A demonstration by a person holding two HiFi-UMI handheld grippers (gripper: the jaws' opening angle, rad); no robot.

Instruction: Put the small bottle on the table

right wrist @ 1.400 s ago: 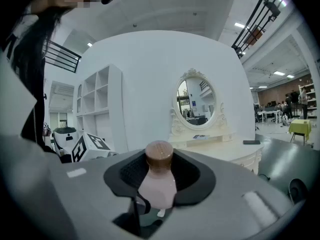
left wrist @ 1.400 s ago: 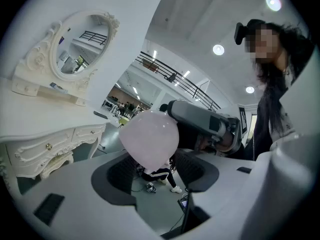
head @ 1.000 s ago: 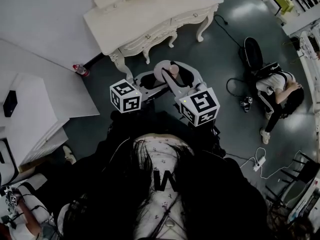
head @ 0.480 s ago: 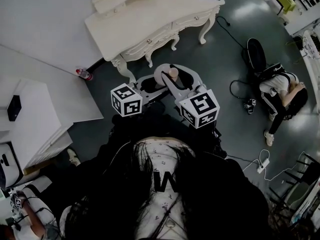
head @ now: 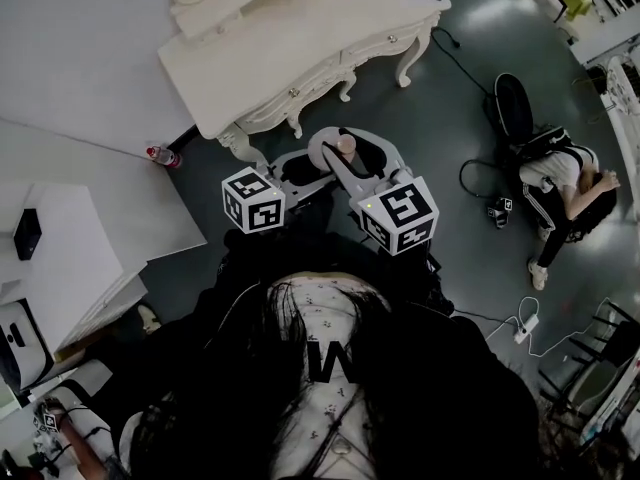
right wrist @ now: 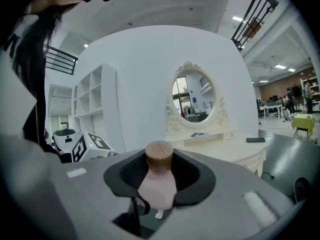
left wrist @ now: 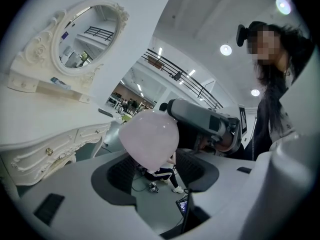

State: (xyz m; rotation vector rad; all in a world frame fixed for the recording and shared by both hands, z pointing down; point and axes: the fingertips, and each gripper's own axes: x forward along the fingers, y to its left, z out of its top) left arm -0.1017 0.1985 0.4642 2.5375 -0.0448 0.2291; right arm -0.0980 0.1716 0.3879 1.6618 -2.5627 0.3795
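Head view: table [head: 280, 38] nearer vs before; R gripper [head: 346, 141] clamped on small bottle [head: 345, 149], L gripper [head: 303, 163] jaws apart.

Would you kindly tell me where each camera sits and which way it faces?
Head view: on the person's head, facing steeply down; hair, left hand-held gripper and right hand-held gripper show.
Left gripper view: on the left one, facing the small bottle; its open jaws show.
Right gripper view: on the right one, facing the mirror; its jaws hold the bottle.
Shared by all: bottle, white table.
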